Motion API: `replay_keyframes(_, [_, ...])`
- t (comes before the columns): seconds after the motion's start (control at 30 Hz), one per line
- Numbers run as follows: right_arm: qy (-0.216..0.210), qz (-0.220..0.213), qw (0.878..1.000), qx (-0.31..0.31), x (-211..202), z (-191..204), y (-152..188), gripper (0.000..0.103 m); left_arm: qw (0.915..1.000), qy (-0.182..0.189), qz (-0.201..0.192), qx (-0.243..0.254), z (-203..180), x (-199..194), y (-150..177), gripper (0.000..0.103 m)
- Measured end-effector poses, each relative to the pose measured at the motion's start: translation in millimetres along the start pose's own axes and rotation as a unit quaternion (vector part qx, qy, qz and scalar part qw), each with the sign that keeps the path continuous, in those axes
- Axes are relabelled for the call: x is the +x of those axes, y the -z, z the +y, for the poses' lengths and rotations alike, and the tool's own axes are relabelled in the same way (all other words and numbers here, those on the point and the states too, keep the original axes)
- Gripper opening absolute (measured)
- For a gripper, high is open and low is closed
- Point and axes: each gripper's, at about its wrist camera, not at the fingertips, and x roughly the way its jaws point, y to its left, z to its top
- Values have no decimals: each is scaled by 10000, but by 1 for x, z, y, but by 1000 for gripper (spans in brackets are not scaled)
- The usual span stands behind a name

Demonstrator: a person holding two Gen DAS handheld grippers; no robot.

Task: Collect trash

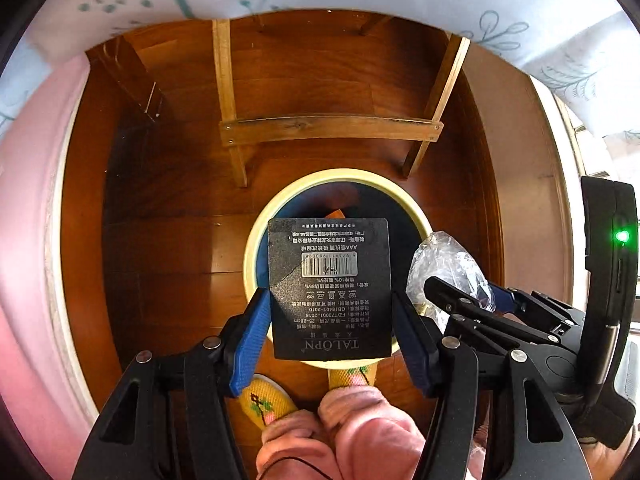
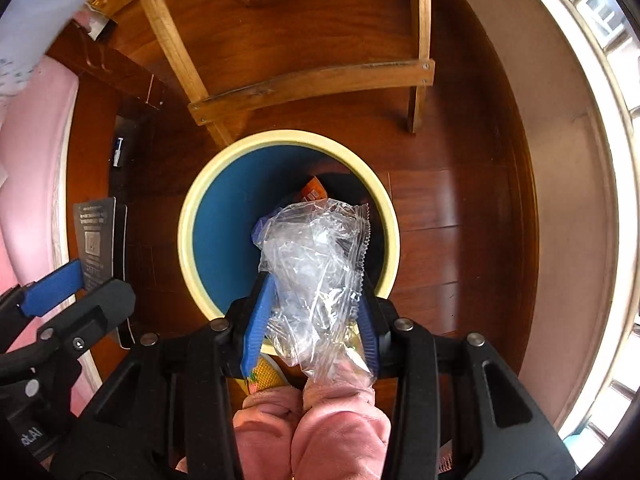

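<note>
Over the open mouth of the round bin [image 2: 192, 216], which stands on the wooden floor [image 1: 160, 240] just in front of a wooden chair frame [image 1: 332, 130], both grippers point steeply down with a piece of trash each. Left gripper [image 1: 331, 312]: blue pads clamped on the two long edges of a black card [image 1: 330, 280], a flat, stiff package backing with a white barcode label and rows of pale print, the word TALOPN readable near its lower edge; it hangs flat-on to the camera, directly above the bin opening. Right gripper [image 2: 316, 320]: jaws closed around a crumpled clear plastic wrapper [image 2: 312, 256], thin and crinkly, with a serrated seal edge along one side; it bulges out past the fingers and hangs over the near part of the bin. Bin has a pale yellow rim and blue inner wall; at least one orange wrapper [image 2: 314, 190] lies inside already, with darker contents beside it that cannot be made out. Judgement: collecting is well underway, some trash already deposited, two items carried to the drop point but not yet released. Remaining: open both grips so card and wrapper fall in. Whether more litter lies elsewhere is not visible. Below, the person's pink trouser legs [image 1: 352, 432] and yellow slippers [image 1: 264, 400] stand just beside the bin.
</note>
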Motion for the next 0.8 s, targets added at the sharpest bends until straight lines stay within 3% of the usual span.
replay_keyframes(0.1, [-184, 65, 9997, 120, 11, -9, -7, 38, 10000, 39, -25, -12, 0, 12, -5, 63])
replay_keyframes(0.17, [-313, 138, 9992, 192, 19, -10, -11, 39, 10000, 27, -11, -80, 5, 13, -5, 75])
replay_keyframes(0.23, [-353, 166, 9990, 230, 20, -7, -11, 49, 9998, 17, -46, -218, 12, 15, -6, 86])
replay_keyframes(0.33, [-442, 146, 9985, 302, 25, -5, -13, 60, 9990, 1, -125, -420, 24, 14, -7, 86])
replay_keyframes(0.57, [-437, 85, 9987, 233, 21, 6, -17, 60, 9974, -35, -331, -634, 37, 1, -1, 86])
replay_keyframes(0.8, [-343, -62, 9992, 184, -24, 9, -9, 60, 9967, -3, -563, -583, 25, -59, 8, 86])
